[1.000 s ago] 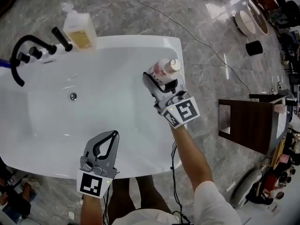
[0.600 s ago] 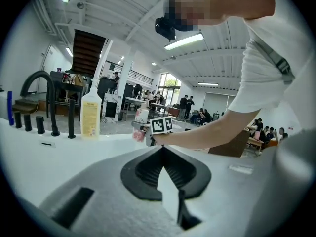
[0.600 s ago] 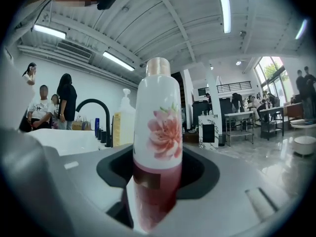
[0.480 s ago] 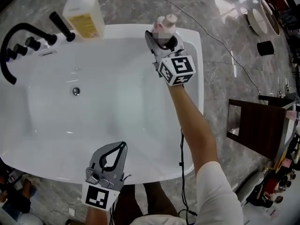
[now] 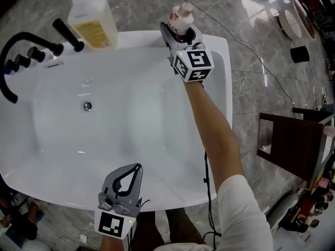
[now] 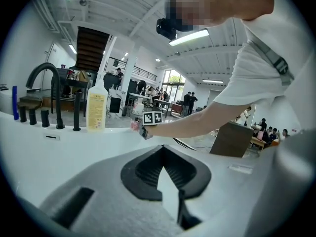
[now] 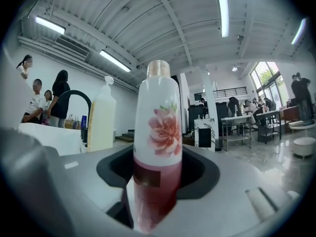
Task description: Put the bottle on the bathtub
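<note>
Fingers [image 7: 202, 174] of the right gripper [image 5: 179, 31] are clenched round the lower body of the tall white-and-pink plastic bottle with a flower print [image 7: 157, 127], holding it upright at the far rim of the glossy white bathtub [image 5: 222, 61]; whether its base touches the rim, I cannot tell. It looks stiff, smooth and probably light, and likely to tip on that narrow rim, so a low hold on the pink band seems right. The left gripper [image 5: 137, 167] hangs pinched together on nothing by the near rim.

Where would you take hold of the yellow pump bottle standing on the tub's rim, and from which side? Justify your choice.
Grip the yellow pump bottle at mid-body, below the slim pump neck, coming in level from the right as the head view shows it. It stands upright, so a sideways grip suits it, and the black faucet handles crowd its left side.
</note>
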Available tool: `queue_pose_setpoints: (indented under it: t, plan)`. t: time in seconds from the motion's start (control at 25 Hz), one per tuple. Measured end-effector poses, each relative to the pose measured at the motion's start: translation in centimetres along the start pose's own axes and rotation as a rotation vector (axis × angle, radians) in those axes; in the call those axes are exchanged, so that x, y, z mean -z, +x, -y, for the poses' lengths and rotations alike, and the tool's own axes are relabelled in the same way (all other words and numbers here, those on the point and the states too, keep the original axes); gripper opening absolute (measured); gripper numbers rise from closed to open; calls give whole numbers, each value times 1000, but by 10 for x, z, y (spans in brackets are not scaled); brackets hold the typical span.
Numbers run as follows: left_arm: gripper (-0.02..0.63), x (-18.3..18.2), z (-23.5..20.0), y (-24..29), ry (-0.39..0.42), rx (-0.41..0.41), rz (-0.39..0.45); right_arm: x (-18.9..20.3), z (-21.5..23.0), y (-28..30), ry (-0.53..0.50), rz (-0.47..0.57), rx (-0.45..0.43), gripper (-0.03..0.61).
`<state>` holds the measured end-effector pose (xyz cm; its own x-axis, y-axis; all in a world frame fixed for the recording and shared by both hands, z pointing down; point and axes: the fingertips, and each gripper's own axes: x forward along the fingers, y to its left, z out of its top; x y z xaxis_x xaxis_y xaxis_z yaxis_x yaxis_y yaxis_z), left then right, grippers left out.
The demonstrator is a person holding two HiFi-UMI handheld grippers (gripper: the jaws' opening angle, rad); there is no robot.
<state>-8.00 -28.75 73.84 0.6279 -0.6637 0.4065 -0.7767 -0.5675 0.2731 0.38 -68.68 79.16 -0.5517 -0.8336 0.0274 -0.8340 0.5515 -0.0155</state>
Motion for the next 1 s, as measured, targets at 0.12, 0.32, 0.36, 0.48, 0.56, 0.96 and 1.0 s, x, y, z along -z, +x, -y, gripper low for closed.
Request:
queue_pose_setpoints:
  t: [0.12, 0.32, 0.36, 0.48, 0.56, 0.96, 1.0]
  plan:
    - [6, 1, 5, 4, 10, 10, -13, -2, -1, 1, -8, 28, -12, 241]
    - [6, -4, 13, 7, 14, 14, -11, 13, 1, 0, 38, -38, -29, 261]
    - [6, -5, 14, 7, 17, 15, -12, 14, 2, -2, 40, -44, -26, 273]
    - [6, -6, 14, 6, 21, 15, -18, 11, 3, -15, 43, -45, -27, 284]
    - [6, -10, 16, 5, 23, 16, -17, 6, 2, -29, 50, -46, -30, 284]
    - [6, -85, 46, -14, 68, 23, 48, -77, -50, -155, 95, -42, -112, 227]
    - [6, -93, 49, -18, 73, 24, 54, -89, -57, -171, 106, -37, -116, 221]
